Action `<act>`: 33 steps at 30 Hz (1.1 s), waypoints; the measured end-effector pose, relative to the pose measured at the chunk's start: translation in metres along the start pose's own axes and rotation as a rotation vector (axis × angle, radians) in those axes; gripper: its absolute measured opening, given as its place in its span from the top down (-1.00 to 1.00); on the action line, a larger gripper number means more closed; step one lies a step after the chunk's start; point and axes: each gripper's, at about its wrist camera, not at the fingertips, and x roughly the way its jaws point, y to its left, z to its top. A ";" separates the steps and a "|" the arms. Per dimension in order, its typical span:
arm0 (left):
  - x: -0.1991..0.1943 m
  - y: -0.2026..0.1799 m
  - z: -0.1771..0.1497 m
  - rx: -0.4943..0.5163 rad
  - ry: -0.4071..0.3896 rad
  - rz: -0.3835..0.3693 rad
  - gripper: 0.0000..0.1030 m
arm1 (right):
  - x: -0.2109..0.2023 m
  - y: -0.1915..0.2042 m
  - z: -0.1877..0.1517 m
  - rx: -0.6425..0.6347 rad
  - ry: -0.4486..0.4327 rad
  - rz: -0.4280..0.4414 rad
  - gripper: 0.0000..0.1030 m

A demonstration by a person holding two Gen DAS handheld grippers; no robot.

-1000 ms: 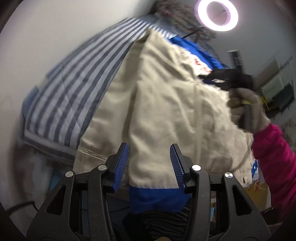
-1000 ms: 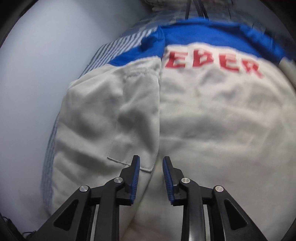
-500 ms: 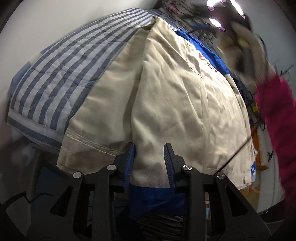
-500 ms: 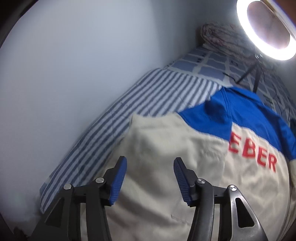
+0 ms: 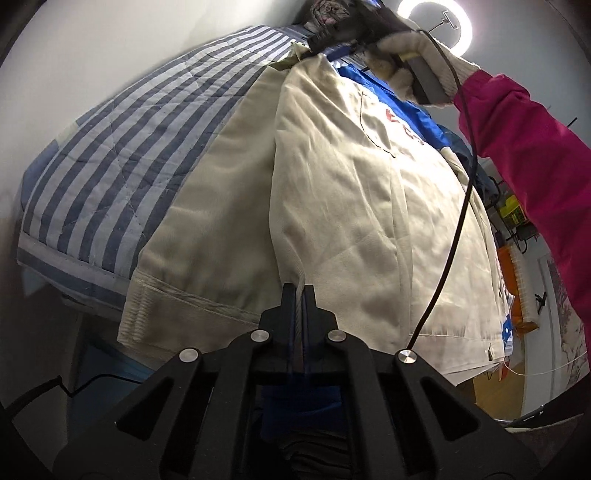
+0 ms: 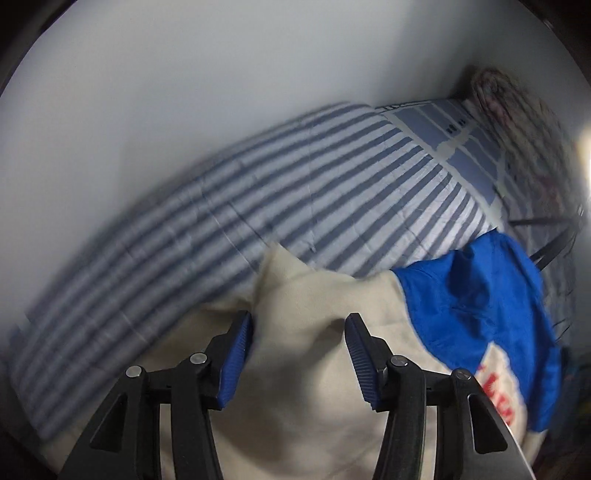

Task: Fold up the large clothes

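Jacket (image 5: 332,192), beige with blue yoke, spread on the striped quilt (image 5: 122,147) of a bed against a grey wall (image 6: 184,92). Red block lettering across the back, only partly readable: "E C" fragments in left wrist view, blurred red strokes at the edge of right wrist view, possibly the same word. Left gripper (image 5: 300,291) at near hem, jaws just closed and pressed together, pinching a fold of beige fabric. Right gripper (image 6: 300,334) over the far shoulder corner by the blue collar, jaws spread roughly halfway, just eased in slightly, beige fabric bunched between them, pads not visibly pressing. Gloved hand (image 5: 417,62) with pink sleeve (image 5: 524,140) on its handle. Ring light (image 5: 436,14) overhead. Right view motion-blurred.
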 end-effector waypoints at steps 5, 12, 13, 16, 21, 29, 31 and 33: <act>0.000 0.005 0.003 -0.008 0.006 -0.012 1.00 | 0.007 -0.006 -0.006 -0.077 0.033 -0.076 -0.11; -0.003 0.002 0.002 0.001 0.000 -0.010 1.00 | 0.020 0.025 0.022 -0.229 0.031 -0.177 -0.20; -0.004 0.001 0.001 0.000 -0.004 -0.010 1.00 | 0.026 0.031 0.024 -0.264 0.049 -0.199 -0.15; -0.011 0.003 0.002 -0.008 -0.024 -0.017 1.00 | 0.033 0.041 0.025 -0.304 0.081 -0.182 0.59; -0.032 0.016 0.008 -0.059 -0.083 -0.018 1.00 | 0.017 0.031 0.032 -0.183 0.019 -0.171 0.87; -0.024 0.038 0.009 -0.118 -0.072 0.147 1.00 | 0.029 0.020 0.041 -0.008 -0.021 -0.113 0.44; -0.023 0.034 0.011 -0.093 -0.074 0.170 1.00 | 0.019 0.013 0.035 0.036 -0.056 -0.082 0.39; -0.021 0.035 0.008 -0.089 -0.069 0.182 1.00 | -0.006 -0.002 0.022 0.098 -0.131 -0.010 0.15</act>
